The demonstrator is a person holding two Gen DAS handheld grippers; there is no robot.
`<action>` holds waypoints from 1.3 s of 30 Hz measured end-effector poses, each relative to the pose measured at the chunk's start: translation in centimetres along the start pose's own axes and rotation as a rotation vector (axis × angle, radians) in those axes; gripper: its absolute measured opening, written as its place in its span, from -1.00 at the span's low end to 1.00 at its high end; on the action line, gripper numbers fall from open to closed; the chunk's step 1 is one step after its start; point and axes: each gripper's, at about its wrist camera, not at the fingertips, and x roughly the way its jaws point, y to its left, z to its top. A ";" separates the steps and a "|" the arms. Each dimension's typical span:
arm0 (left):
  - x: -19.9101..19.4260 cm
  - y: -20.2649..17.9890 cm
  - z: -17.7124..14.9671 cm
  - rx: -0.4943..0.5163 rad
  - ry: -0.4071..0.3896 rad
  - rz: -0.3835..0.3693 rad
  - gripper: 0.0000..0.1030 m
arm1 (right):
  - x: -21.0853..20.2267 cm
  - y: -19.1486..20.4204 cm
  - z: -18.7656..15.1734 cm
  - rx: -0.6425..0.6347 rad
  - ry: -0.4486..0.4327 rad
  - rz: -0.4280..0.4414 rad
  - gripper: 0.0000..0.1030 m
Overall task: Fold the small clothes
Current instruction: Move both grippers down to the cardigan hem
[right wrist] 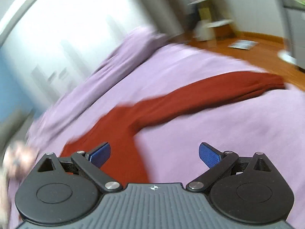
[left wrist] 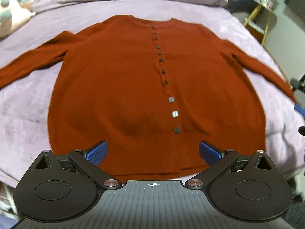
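- So there's a rust-red knitted cardigan point(left wrist: 122, 80) laid flat and face up on a lilac fleece bedspread point(left wrist: 24, 103), buttoned all the way down, neckline toward the far edge and the ribbed hem at the near edge.
- Both sleeves are stretched out sideways, one toward each side edge of the bedspread.
- The row of small dark square buttons point(left wrist: 161, 60) runs a bit right of centre; two of the lower ones catch the light and look pale.
- Left gripper point(left wrist: 152, 152) hovers over the hem, blue pads point(left wrist: 97, 153) spread wide apart, nothing between them.
- Right gripper point(right wrist: 154, 153) is gaping too and holds nothing. Its view is pretty blurry, but the cardigan's right sleeve point(right wrist: 200, 97) trails off toward the bedspread's edge, with a wooden floor point(right wrist: 253, 55) past it.
- A pink plush toy point(left wrist: 11, 17) sits at the far left corner of the bedspread.
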 end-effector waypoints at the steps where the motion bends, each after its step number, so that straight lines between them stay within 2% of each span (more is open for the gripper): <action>1: 0.1 0.1 0.2 -0.023 -0.004 -0.012 1.00 | 0.5 -2.0 1.3 0.066 -0.036 -0.038 0.92; 4: 0.3 0.3 0.7 -0.074 -0.021 -0.026 1.00 | 1.8 -7.5 3.9 0.252 -0.097 -0.107 0.91; 6: 0.6 0.3 1.1 -0.086 -0.025 -0.023 1.00 | 2.8 -10.5 4.6 0.382 -0.113 -0.141 0.80; 9: 1.2 0.2 1.8 -0.095 -0.021 -0.022 1.00 | 4.4 -14.3 4.4 0.554 -0.126 -0.166 0.42; 10: 1.4 0.2 2.0 -0.098 -0.018 -0.023 1.00 | 4.9 -15.2 4.2 0.601 -0.139 -0.170 0.19; 11: 1.7 0.1 2.3 -0.102 -0.015 -0.022 1.00 | 5.3 -16.0 4.0 0.636 -0.154 -0.176 0.04; 15: 2.5 0.3 3.0 -0.124 0.000 -0.051 0.97 | 7.0 -17.0 4.1 0.687 -0.181 -0.166 -0.19; 16: 2.7 0.4 3.1 -0.131 0.005 -0.060 0.91 | 7.5 -17.2 4.4 0.694 -0.190 -0.167 -0.35; 17: 3.0 0.5 3.3 -0.137 0.011 -0.064 0.88 | 8.0 -17.3 4.5 0.692 -0.189 -0.184 -0.67; 18: 3.3 0.6 3.5 -0.141 0.020 -0.063 0.85 | 8.5 -17.3 4.7 0.684 -0.175 -0.213 -0.83; 19: 3.4 0.7 3.6 -0.142 0.023 -0.061 0.84 | 9.0 -17.5 5.3 0.677 -0.164 -0.231 -0.89; 21: 3.6 1.0 3.9 -0.141 0.020 -0.058 0.84 | 9.5 -16.8 6.2 0.611 -0.162 -0.270 -0.89; 23: 3.6 1.4 4.1 -0.142 0.012 -0.065 0.84 | 10.1 -14.4 7.8 0.451 -0.156 -0.367 -0.90; 25: 3.7 1.8 4.6 -0.148 0.003 -0.085 0.84 | 10.1 -11.0 9.0 0.323 -0.194 -0.374 -0.90; 26: 3.7 2.0 5.0 -0.153 -0.003 -0.102 0.84 | 10.2 -8.4 9.6 0.234 -0.223 -0.339 -0.90; 28: 3.7 2.1 6.1 -0.164 -0.021 -0.144 0.82 | 10.2 -3.3 10.2 0.087 -0.249 -0.222 -0.90; 30: 3.6 2.0 7.5 -0.165 -0.058 -0.205 0.82 | 10.4 2.7 9.7 -0.055 -0.239 -0.027 -0.90; 33: 4.2 1.5 10.0 -0.143 -0.121 -0.290 0.83 | 11.2 11.0 6.7 -0.271 -0.134 0.298 -0.88; 34: 4.5 1.4 10.7 -0.144 -0.135 -0.310 0.85 | 11.6 12.7 5.5 -0.319 -0.086 0.360 -0.71; 35: 5.1 1.5 11.3 -0.152 -0.144 -0.329 0.86 | 12.2 14.2 4.0 -0.360 -0.024 0.394 -0.22; 37: 6.7 1.7 12.6 -0.173 -0.131 -0.363 0.87 | 13.2 15.0 1.2 -0.373 0.038 0.408 0.23; 39: 8.4 1.9 13.7 -0.192 -0.108 -0.368 0.87 | 14.0 14.2 -0.4 -0.332 0.100 0.366 0.23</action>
